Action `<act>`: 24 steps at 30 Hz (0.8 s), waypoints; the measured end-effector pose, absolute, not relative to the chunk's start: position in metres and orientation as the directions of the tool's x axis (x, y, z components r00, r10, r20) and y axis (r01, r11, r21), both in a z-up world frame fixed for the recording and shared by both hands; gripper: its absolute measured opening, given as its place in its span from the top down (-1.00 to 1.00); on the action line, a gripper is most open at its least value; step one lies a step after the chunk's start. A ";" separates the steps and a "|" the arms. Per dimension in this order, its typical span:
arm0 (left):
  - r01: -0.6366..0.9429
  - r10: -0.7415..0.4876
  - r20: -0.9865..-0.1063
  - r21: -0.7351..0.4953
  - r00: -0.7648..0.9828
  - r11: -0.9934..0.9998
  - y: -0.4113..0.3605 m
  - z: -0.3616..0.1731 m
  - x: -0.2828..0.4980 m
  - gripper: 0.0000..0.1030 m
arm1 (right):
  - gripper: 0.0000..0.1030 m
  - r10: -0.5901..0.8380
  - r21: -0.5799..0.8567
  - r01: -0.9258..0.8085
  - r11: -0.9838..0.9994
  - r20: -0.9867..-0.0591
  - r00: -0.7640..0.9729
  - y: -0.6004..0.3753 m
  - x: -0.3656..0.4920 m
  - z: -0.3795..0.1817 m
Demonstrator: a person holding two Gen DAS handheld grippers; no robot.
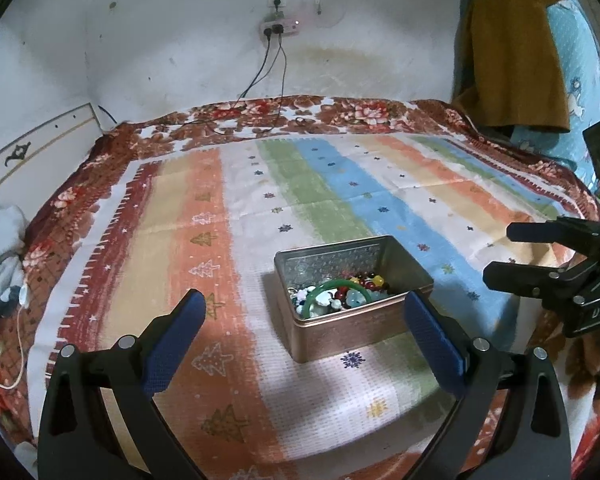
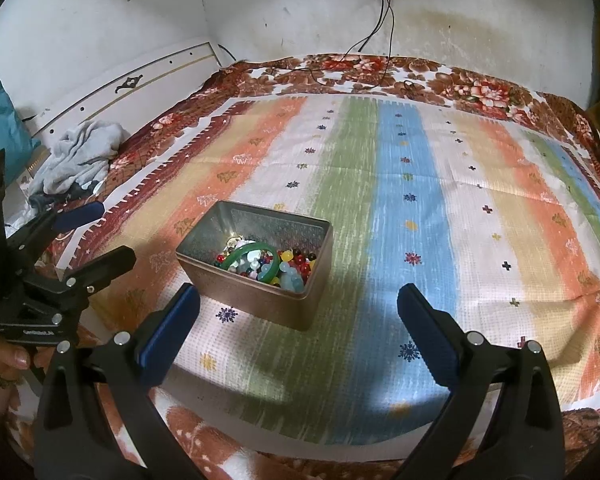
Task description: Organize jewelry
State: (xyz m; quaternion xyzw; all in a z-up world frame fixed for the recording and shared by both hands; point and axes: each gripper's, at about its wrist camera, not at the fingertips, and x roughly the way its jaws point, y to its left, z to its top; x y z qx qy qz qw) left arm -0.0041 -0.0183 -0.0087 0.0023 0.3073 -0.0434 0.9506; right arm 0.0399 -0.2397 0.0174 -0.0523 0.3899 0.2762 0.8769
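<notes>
Open metal tin (image 1: pixel 354 300) holding the jewelry, standing on the striped cloth (image 1: pixel 260 208) spread over the bed, taken here as the landmark. To the left of the tin, the left hand-held gripper (image 1: pixel 306 308) is held with its blue-padded fingers (image 1: pixel 172 344) wide apart and nothing between them; its right pad lies just beside the tin's near right corner, though contact cannot be confirmed. Inside the tin, toward its near end, lie a green bangle (image 1: pixel 332 294) and a heap of loose beads (image 1: pixel 364 284) in red, yellow, pale blue and white. The bangle is judged rigid, smooth and probably brittle, best pinched across its band where it rises above the heap; the beads are judged small, hard and apt to roll or slip from flat pads, so any strung lengths would be the safer hold. The tin looks thin-walled and light, liable to slide on the cloth, and could be steadied by its rim. To the right of the tin, the right hand-held gripper (image 2: pixel 298 306) is likewise spread open and empty, poised above the cloth. Whether the beads are strung or loose, and what lies beneath the heap, cannot be made out; the tin's near wall hides part of its floor. No lid is visible.
</notes>
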 end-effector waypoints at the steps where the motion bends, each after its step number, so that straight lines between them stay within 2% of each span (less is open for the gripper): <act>1: 0.086 -0.083 -0.583 -0.022 0.808 0.996 -0.019 -0.009 -0.004 -0.89 | -0.90 0.444 0.124 -0.525 0.842 -0.712 0.544 -0.240 0.040 0.018; 24: 0.056 -0.073 -0.595 -0.047 0.800 0.997 -0.014 -0.012 0.000 -0.89 | -0.90 0.442 0.123 -0.524 0.843 -0.713 0.544 -0.239 0.040 0.018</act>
